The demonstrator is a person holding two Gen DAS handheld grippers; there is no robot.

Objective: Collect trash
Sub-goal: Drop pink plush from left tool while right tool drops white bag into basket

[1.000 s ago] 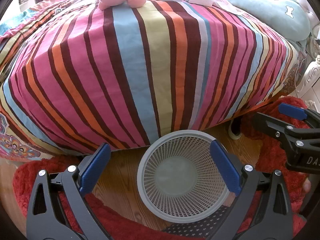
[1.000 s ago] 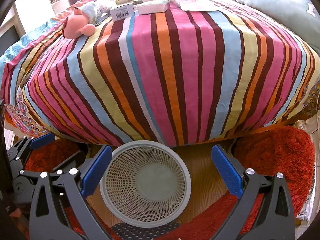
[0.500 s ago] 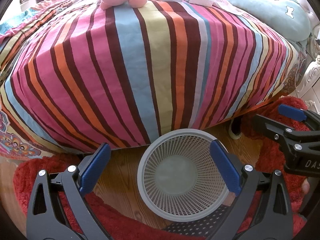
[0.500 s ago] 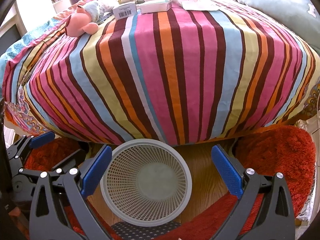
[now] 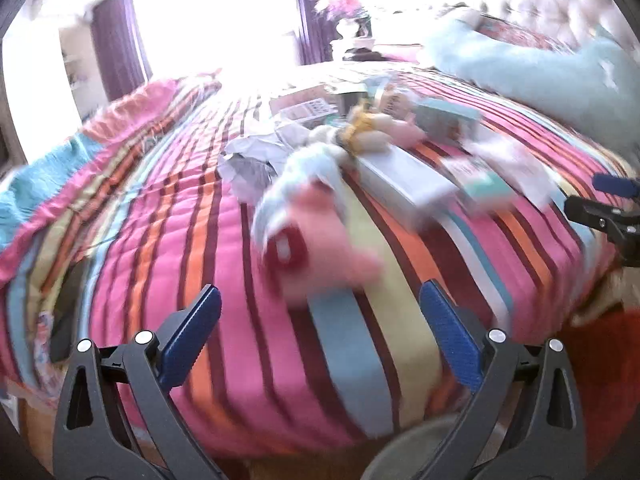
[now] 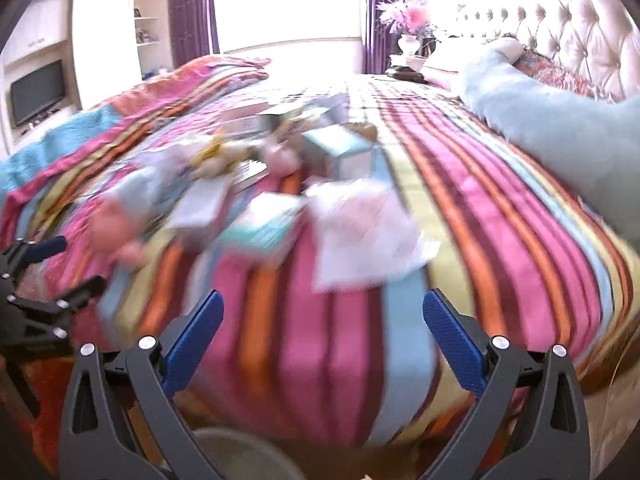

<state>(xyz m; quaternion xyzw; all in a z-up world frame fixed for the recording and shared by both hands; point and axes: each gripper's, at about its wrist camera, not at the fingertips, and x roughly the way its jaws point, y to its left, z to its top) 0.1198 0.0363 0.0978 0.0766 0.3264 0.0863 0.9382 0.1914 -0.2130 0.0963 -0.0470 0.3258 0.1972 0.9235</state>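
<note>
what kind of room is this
A bedroom, almost certainly. A wide bed under a striped quilt fills the view, backed by a tufted headboard. Purple curtains frame a bright window, and a vase of pink flowers stands beside the bed.

A blurred scatter of trash lies on the striped bedspread (image 5: 248, 240): crumpled white paper (image 5: 256, 156), a long white box (image 5: 404, 180) lying flat, a teal-edged carton (image 5: 480, 184) and a flat white sheet (image 6: 360, 236) beside another teal-edged box (image 6: 264, 232). Only the pale rim of the basket (image 5: 416, 452) shows, on the floor below the bed's edge.
</note>
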